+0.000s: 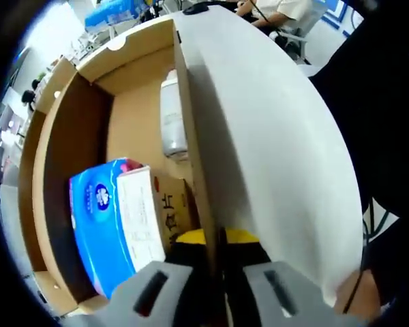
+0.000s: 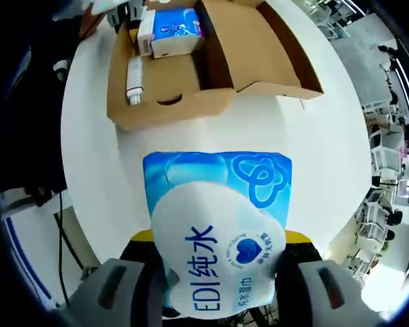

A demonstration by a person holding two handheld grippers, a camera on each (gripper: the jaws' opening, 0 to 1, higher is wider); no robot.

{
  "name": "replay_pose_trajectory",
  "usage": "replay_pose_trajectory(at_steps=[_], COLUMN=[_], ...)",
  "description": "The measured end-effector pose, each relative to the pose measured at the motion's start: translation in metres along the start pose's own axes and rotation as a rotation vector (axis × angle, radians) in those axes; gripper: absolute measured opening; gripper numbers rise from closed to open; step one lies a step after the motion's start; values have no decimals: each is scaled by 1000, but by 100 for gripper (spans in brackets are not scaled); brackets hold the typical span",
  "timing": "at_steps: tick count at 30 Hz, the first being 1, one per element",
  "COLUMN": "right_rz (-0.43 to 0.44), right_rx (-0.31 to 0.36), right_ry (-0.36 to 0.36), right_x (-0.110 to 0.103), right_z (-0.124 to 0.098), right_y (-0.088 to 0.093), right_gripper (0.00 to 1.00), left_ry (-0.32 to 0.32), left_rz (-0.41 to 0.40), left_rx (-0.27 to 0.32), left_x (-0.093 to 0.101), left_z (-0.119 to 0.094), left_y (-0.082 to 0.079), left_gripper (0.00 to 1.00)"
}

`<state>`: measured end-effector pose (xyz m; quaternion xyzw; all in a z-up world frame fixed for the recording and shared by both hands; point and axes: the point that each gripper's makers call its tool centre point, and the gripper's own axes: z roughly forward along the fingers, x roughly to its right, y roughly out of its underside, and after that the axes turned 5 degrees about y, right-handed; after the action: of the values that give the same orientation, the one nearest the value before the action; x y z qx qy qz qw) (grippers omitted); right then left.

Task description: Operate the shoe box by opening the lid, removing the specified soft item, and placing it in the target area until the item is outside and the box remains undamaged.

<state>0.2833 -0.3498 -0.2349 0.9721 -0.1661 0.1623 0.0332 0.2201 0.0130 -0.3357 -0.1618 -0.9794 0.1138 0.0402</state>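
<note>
While your right hand-held gripper (image 2: 215, 289) clamps the soft, glossy blue wet-wipe pack (image 2: 218, 231) above the smooth white bench (image 2: 327, 143), your left hand-held gripper (image 1: 211, 286) pinches the shoe box (image 1: 75, 136) wall. Inside the rigid brown cardboard lie a blue tissue pack (image 1: 99, 218), a small carton (image 1: 142, 214) and a white tube (image 1: 172, 116). Bare bench spreads right of the box; office desks lie beyond.

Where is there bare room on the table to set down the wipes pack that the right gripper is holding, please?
The white table is bare between the cardboard box and the wipes pack held by the right gripper, and also right of the pack. The box interior is crowded: a blue tissue pack, a white bottle.
</note>
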Motion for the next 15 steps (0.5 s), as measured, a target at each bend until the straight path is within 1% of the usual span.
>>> replay_pose_trajectory(at_steps=[4, 8, 11, 15], right_rz=[-15, -95, -73, -113], right_rx=[15, 0, -7, 0], right_ry=[-16, -22, -46, -84], right_x=[0, 3, 1, -6], right_z=[10, 28, 37, 45], right_y=[1, 5, 8, 10], right_gripper=[64, 64, 64, 64], left_ry=[0, 0, 1, 1], left_rz=[-1, -3, -3, -4], left_rx=[-3, -5, -4, -5], left_x=[-1, -2, -3, -5], left_z=[0, 1, 1, 1], left_y=[0, 0, 0, 0], left_gripper=[4, 4, 4, 4])
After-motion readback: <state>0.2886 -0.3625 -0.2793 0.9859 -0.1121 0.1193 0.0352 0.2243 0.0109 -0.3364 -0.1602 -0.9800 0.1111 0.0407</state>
